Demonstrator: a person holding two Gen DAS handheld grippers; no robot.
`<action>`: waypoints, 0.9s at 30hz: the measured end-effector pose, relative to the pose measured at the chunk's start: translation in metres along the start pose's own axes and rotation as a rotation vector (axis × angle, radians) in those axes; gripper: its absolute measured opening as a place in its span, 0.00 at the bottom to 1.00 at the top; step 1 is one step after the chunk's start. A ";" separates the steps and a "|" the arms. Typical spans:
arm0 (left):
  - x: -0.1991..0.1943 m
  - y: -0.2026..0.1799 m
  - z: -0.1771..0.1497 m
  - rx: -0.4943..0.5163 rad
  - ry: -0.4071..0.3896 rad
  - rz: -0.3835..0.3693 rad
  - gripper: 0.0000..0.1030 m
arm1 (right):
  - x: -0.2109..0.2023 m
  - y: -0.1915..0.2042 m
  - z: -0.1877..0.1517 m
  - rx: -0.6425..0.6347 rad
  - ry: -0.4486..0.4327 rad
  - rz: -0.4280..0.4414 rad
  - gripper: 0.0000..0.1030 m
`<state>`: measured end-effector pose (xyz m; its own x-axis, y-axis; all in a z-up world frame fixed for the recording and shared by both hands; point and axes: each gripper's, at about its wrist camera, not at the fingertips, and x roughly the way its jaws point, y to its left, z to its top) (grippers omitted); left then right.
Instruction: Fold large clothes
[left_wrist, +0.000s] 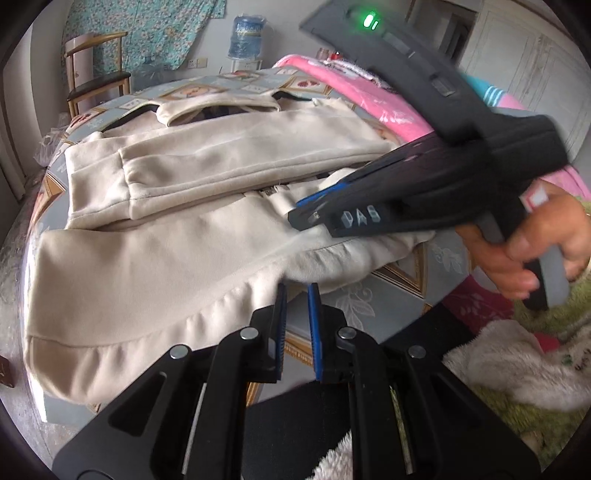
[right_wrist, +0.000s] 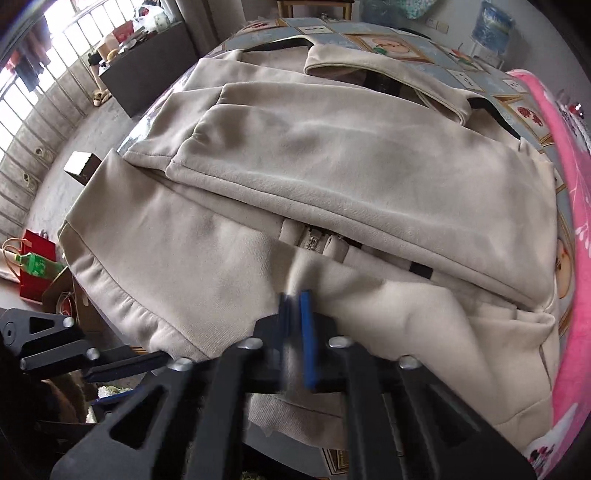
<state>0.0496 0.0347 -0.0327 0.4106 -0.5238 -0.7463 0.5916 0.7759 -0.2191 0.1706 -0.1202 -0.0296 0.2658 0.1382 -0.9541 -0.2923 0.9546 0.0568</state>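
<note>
While both grippers sit low in frame, a cream sweatshirt (left_wrist: 207, 206) fills the centre of the patterned table (left_wrist: 391, 295).
Left gripper (left_wrist: 296, 291) at lower centre has its jaws nearly together, nothing between them, just beside the hem; right gripper (right_wrist: 295, 299), blurred, pinches a ridge of cream cloth; a pink blanket (right_wrist: 569, 206) lies along the right edge.

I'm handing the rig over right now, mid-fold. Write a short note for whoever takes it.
Left gripper: nearly shut, at the cream jacket's near hem; no sure grip visible.
Right gripper: shut on a pinch of the jacket's lower front.
Jacket lies on the patterned table, pink blanket beyond it.
Done: sleeves folded across the chest.
Left: probably fold the lower half up toward the collar, then smooth.
</note>
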 end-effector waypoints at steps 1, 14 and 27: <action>-0.005 0.001 -0.001 0.000 -0.009 -0.005 0.12 | -0.003 -0.001 0.000 0.007 -0.008 0.002 0.05; 0.001 0.017 0.032 -0.009 -0.119 -0.017 0.12 | -0.009 -0.008 0.013 0.072 -0.139 -0.005 0.04; 0.056 0.021 0.035 0.032 -0.017 0.008 0.12 | 0.005 -0.022 0.006 0.110 -0.144 0.072 0.04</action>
<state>0.1096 0.0092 -0.0572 0.4272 -0.5237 -0.7370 0.6101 0.7686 -0.1926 0.1839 -0.1393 -0.0340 0.3791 0.2358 -0.8948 -0.2150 0.9630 0.1626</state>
